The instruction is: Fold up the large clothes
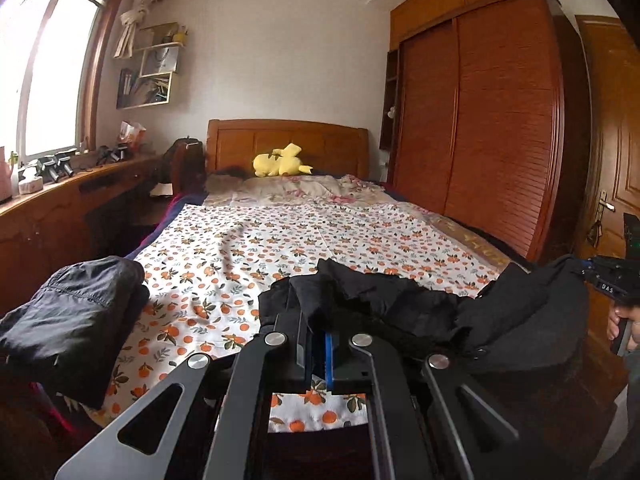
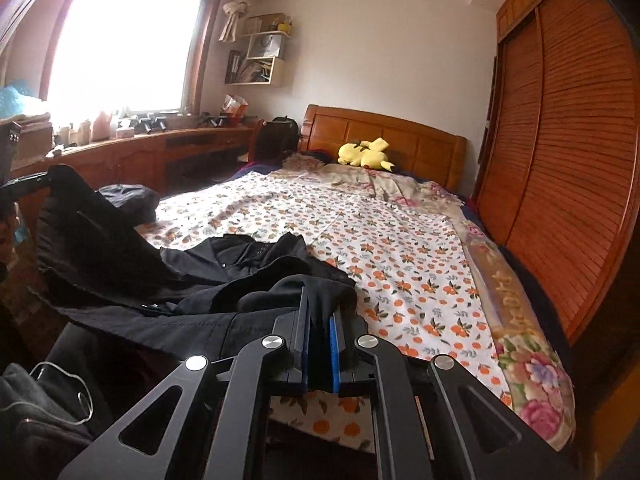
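Observation:
A large black garment (image 1: pixel 420 312) hangs stretched between my two grippers above the near end of the bed. My left gripper (image 1: pixel 318 344) is shut on one edge of the black garment, cloth bunched over its blue pads. My right gripper (image 2: pixel 320 344) is shut on the other edge of the same black garment (image 2: pixel 200 280), which sags across to the left. At the right edge of the left wrist view the right gripper (image 1: pixel 608 280) shows with a hand under it. The orange-print sheet (image 1: pixel 304 248) covers the bed.
A folded dark garment (image 1: pixel 76 316) lies at the bed's near left corner. A yellow plush toy (image 1: pixel 280 162) rests by the wooden headboard (image 1: pixel 288 140). A tall wooden wardrobe (image 1: pixel 480 120) flanks the right side, and a cluttered window counter (image 2: pixel 160 136) runs along the left. A dark bag (image 2: pixel 36 412) sits low left.

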The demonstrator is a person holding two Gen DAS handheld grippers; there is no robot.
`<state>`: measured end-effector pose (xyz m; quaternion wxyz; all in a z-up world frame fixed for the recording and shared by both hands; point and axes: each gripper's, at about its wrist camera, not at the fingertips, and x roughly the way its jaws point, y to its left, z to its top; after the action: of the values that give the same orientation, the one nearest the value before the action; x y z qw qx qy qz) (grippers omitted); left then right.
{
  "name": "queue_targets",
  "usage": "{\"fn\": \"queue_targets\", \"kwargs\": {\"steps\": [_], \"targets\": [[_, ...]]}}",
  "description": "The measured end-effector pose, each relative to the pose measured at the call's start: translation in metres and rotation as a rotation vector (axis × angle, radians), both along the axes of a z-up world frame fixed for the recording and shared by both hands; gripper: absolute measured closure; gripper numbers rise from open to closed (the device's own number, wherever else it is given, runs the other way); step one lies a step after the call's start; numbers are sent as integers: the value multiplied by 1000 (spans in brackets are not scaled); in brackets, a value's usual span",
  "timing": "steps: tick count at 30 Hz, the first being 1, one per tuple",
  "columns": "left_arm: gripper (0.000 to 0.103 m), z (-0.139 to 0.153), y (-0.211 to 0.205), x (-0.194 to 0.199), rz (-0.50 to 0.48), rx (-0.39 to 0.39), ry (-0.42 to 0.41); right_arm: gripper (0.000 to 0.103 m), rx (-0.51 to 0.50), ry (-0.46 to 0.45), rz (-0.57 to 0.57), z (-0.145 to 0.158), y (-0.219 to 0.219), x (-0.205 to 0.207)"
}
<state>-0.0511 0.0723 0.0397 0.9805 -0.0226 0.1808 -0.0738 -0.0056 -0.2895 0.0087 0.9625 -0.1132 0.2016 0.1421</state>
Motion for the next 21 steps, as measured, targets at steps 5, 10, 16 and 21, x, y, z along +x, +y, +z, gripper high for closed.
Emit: {"fn": "queue_targets", "kwargs": {"steps": [5, 10, 16, 21], "targets": [[98, -17, 0, 18, 9, 9, 44, 97, 12, 41, -7, -17, -1, 15], [98, -32, 11, 53, 27, 17, 70, 96, 26, 58, -11, -31, -3, 46], [98, -46, 25, 125, 56, 25, 101, 96, 56, 70, -3, -47, -5, 109], [98, -51, 32, 199, 82, 18, 115, 96, 63, 60, -5, -53, -2, 181]]}}
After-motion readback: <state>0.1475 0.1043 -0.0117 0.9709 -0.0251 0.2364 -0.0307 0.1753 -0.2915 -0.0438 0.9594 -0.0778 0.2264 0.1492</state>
